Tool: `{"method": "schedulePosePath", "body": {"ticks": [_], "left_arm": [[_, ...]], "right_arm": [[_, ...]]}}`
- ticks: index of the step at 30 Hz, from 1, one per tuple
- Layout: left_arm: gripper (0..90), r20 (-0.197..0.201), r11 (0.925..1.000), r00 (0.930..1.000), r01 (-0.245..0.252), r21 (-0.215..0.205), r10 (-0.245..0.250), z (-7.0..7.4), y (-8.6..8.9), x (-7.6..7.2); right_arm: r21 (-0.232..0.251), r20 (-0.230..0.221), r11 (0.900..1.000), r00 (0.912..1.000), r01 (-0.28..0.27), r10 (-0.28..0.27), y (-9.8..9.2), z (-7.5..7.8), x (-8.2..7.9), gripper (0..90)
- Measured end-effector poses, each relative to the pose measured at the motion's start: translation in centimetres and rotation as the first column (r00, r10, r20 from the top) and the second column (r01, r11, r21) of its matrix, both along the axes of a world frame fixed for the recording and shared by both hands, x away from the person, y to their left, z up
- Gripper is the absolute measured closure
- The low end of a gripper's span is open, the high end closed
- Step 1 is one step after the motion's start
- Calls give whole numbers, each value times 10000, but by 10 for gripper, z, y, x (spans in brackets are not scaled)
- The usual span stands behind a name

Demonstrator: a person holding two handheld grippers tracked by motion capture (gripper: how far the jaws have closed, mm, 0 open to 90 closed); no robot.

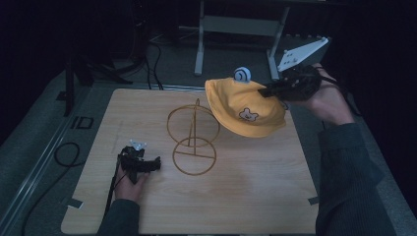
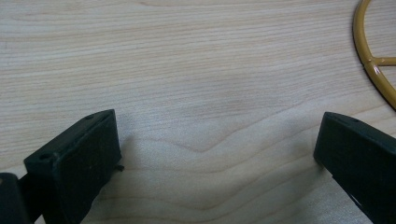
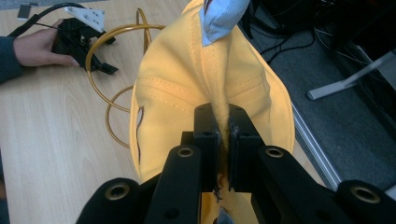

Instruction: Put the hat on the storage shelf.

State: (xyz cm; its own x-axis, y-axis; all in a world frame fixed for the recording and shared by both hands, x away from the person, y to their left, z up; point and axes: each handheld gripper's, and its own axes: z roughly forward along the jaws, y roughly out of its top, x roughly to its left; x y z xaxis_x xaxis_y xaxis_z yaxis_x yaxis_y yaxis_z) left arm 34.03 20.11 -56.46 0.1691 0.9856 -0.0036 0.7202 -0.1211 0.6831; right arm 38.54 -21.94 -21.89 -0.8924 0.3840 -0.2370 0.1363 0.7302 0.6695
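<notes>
A yellow bucket hat [image 1: 246,105] with a small bear patch and a pale blue ear hangs in the air above the table's far right part. My right gripper [image 1: 269,91] is shut on a fold of the hat [image 3: 187,88], the jaws pinching the fabric [image 3: 223,133]. A gold wire stand [image 1: 193,135] with two rings on a post sits at mid-table, left of the hat. My left gripper [image 1: 156,163] rests low on the wood at the near left, open, with bare wood between its jaws [image 2: 217,154]. The stand's base ring [image 2: 373,60] curves at the right edge there.
The wooden tabletop [image 1: 246,196] sits on a grey floor with black cables [image 1: 64,157] at the left. White table legs [image 1: 199,44] stand beyond the far edge. In the right gripper view, the other hand holds the left gripper [image 3: 79,37] beside the stand [image 3: 112,93].
</notes>
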Motion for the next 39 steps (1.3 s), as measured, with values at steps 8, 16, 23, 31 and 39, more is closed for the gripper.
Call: {"method": "schedulePosePath", "body": {"ticks": [8,16,23,31,39], "left_arm": [[4,-12,10000,10000,11,1,-11,0,0,0],[4,0,10000,10000,-2,-4,2,0,0,0],[4,1,10000,10000,3,-5,-3,0,0,0],[4,-7,10000,10000,12,1,-12,0,0,0],[4,10,10000,10000,-5,-9,5,0,0,0]], "right_arm": [[-26,-13,9998,9998,-202,202,10,2,0,844],[-21,48,9992,9992,-402,402,18,5,-2,844],[75,84,9980,9980,-633,632,25,8,-3,844],[46,67,9963,9963,-856,856,35,9,-4,844],[-23,14,9937,9937,-1116,1116,50,10,-4,844]]}}
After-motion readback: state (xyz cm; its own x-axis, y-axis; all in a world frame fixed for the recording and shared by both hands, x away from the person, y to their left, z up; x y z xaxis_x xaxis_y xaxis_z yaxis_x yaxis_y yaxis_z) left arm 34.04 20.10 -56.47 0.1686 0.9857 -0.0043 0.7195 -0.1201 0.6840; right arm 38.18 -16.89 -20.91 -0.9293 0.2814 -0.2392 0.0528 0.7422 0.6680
